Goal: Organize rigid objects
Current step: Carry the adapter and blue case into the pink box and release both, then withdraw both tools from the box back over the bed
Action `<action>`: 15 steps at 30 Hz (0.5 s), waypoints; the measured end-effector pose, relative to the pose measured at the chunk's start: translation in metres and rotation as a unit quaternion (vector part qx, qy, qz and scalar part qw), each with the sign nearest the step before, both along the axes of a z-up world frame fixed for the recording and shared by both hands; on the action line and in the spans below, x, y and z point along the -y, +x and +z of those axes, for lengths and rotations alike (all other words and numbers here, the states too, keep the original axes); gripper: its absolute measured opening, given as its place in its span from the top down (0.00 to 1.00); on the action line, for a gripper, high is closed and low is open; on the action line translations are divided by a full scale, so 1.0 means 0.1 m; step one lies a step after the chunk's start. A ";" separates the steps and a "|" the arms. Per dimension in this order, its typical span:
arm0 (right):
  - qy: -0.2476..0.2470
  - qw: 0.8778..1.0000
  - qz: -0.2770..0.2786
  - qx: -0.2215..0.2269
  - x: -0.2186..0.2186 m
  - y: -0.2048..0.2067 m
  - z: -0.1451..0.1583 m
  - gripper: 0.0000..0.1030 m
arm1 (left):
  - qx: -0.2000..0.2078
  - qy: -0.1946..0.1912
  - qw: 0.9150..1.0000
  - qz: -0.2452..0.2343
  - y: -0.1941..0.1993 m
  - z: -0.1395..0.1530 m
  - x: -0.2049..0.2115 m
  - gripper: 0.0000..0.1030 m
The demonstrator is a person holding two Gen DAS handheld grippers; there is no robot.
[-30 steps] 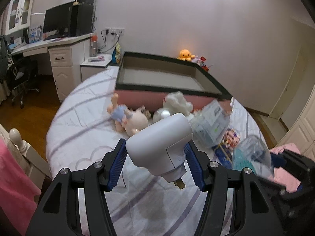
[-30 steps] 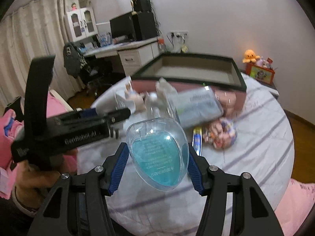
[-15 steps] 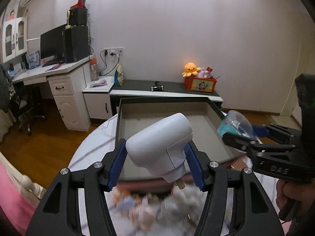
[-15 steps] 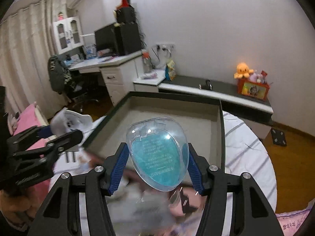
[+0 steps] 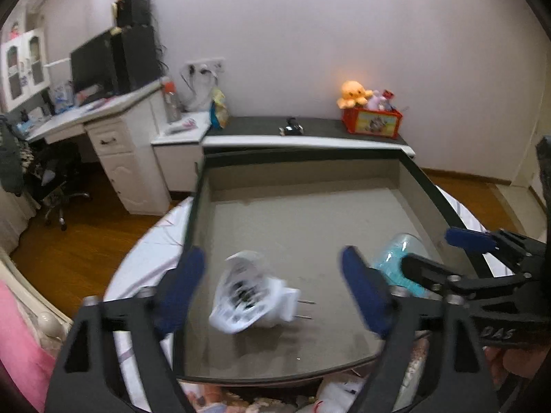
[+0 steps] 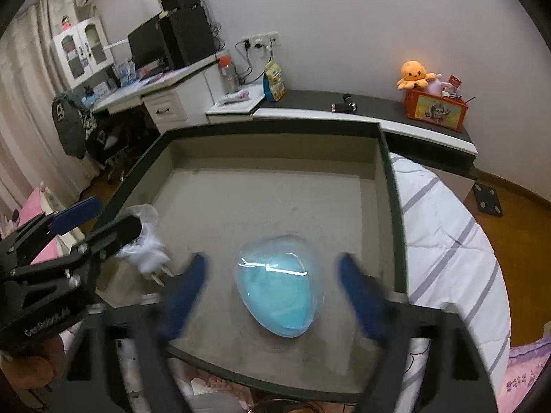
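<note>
over the grey tray (image 5: 310,186) — left gripper (image 5: 272,285) jaws just opened wide, white plug adapter (image 5: 251,296) loose between them; right gripper (image 6: 272,289) likewise wide, clear blue case (image 6: 279,292) released — both items blurred.

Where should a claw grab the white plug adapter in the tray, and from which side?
Probably across the white plug adapter's rounded body, coming from above. It lies on the tray floor with its two prongs sticking out sideways, so avoid that end. The frame is blurred, so its exact pose is uncertain.

Plug adapter (image 5: 253,292) in tray (image 5: 427,189), left of egg-shaped case (image 6: 280,290).
</note>
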State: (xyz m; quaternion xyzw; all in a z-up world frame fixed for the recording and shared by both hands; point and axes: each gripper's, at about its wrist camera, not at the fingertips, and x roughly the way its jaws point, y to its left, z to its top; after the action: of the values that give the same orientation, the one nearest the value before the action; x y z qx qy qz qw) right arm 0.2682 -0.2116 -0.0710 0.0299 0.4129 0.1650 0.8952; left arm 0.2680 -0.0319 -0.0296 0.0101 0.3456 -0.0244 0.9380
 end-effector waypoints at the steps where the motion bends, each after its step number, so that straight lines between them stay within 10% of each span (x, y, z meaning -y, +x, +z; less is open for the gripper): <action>1: 0.003 1.000 -0.001 0.000 0.01 -0.02 0.03 0.17 | 0.007 0.002 1.000 0.003 -0.04 0.02 -0.01 0.01; 15: 0.053 0.994 -0.054 0.075 0.21 -0.92 0.53 0.07 | 0.063 -0.018 0.997 0.031 -0.97 0.43 -0.29 0.00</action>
State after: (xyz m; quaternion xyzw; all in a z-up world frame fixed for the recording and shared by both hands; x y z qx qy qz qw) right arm 0.1764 -0.2322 -0.0181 0.0875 0.3330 0.1402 0.9283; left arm 0.1711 -0.0025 0.0132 -0.0162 0.2852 -0.0015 0.9583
